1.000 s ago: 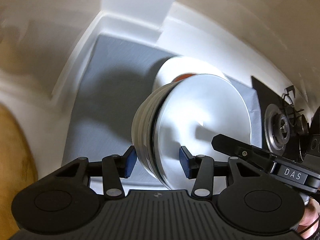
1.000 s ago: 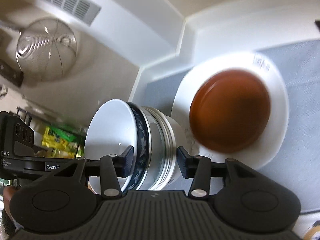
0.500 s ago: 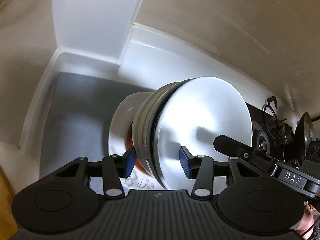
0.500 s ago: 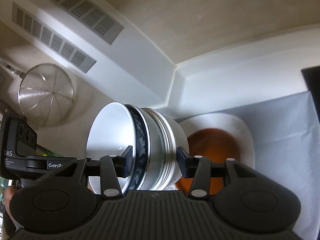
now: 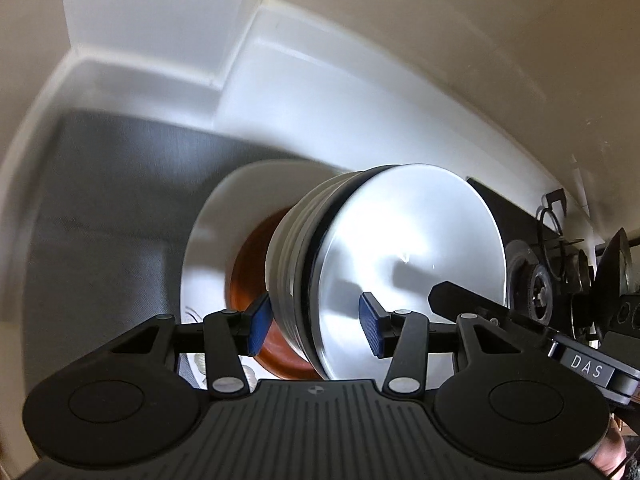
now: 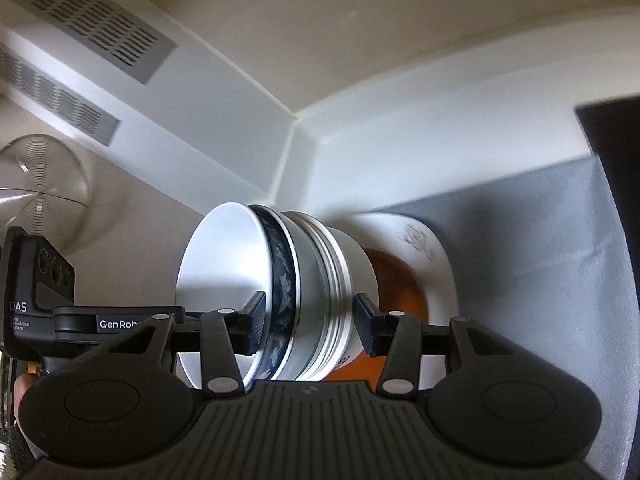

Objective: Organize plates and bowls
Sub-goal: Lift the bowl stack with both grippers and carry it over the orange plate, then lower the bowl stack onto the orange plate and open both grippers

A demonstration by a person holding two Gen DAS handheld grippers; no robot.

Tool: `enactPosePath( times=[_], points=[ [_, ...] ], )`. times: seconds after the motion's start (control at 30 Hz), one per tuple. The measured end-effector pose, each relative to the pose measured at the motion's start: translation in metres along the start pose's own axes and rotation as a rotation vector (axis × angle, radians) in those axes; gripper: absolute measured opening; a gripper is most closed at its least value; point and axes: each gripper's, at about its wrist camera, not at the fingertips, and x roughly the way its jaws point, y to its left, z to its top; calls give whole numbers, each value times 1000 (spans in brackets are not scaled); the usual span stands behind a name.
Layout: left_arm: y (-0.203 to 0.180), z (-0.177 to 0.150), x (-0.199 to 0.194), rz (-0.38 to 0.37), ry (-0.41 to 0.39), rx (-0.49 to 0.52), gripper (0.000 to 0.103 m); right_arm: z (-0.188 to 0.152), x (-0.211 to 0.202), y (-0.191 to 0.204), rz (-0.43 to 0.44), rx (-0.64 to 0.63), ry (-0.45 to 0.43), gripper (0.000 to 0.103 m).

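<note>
A nested stack of bowls [image 5: 360, 276], white ones with one blue-patterned, is held between both grippers. My left gripper [image 5: 316, 330] is shut on one side of the stack's rim. My right gripper [image 6: 310, 326] is shut on the opposite side of the bowl stack [image 6: 280, 300]. The stack's base sits at or just above a brown plate [image 5: 250, 276] lying on a large white plate [image 5: 208, 248]. Whether the base touches the brown plate [image 6: 400, 284] is hidden.
The plates lie on a grey mat [image 5: 100, 208] in a white counter corner [image 6: 296, 120]. A black gas stove [image 5: 536, 280] stands to the right. A wire strainer [image 6: 44, 188] hangs at the left, under vents [image 6: 92, 20].
Both grippers have carried the bowl stack toward the counter corner and over the plates. The stack now stands close over the brown plate.
</note>
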Motion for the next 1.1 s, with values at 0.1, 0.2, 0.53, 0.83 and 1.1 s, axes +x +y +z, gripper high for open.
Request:
enactPosePath(
  times=[0.1, 0.2, 0.53, 0.83, 1.1],
  points=[
    [3, 0, 11, 7, 10, -3, 50, -3, 8, -7, -8, 21, 8, 51],
    [2, 3, 18, 13, 15, 3, 50, -6, 14, -12, -7, 35, 11, 51],
    [3, 0, 24, 9, -6, 38, 50, -9, 24, -19, -5, 45, 8, 54],
    [4, -10, 26, 3, -51, 67, 51, -16, 25, -18, -13, 52, -5, 57],
    [-10, -40, -4, 89, -149, 131, 68, -46, -1, -2, -75, 15, -103, 68]
  ],
)
